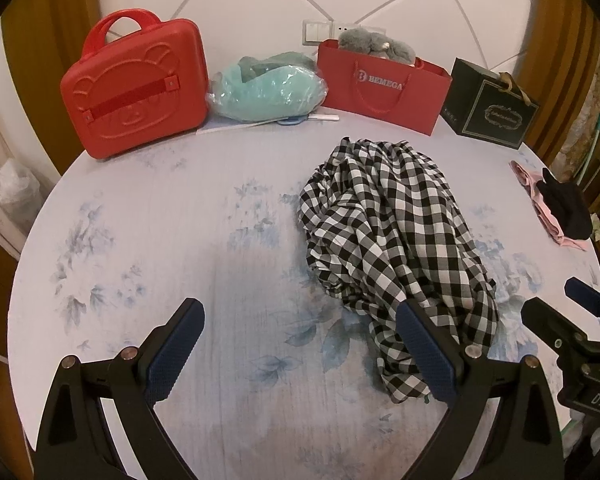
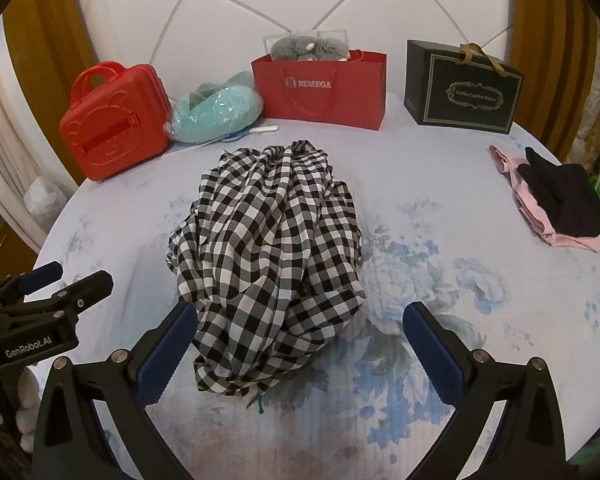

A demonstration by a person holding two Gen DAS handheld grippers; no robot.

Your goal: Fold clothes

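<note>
A crumpled black-and-white checked garment (image 2: 268, 256) lies heaped mid-bed (image 2: 440, 208). The left hand-held gripper (image 1: 300, 344) and the right hand-held gripper (image 2: 300, 344) both gape wide, holding nothing, at its near edge.

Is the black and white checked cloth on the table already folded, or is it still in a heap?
Still in a heap: the black and white checked cloth lies bunched, with irregular creases and no flat layers.

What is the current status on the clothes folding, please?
Left gripper and right gripper both open, empty. Checkered garment crumpled in a heap on the bed, unfolded. Nothing in the way.
</note>
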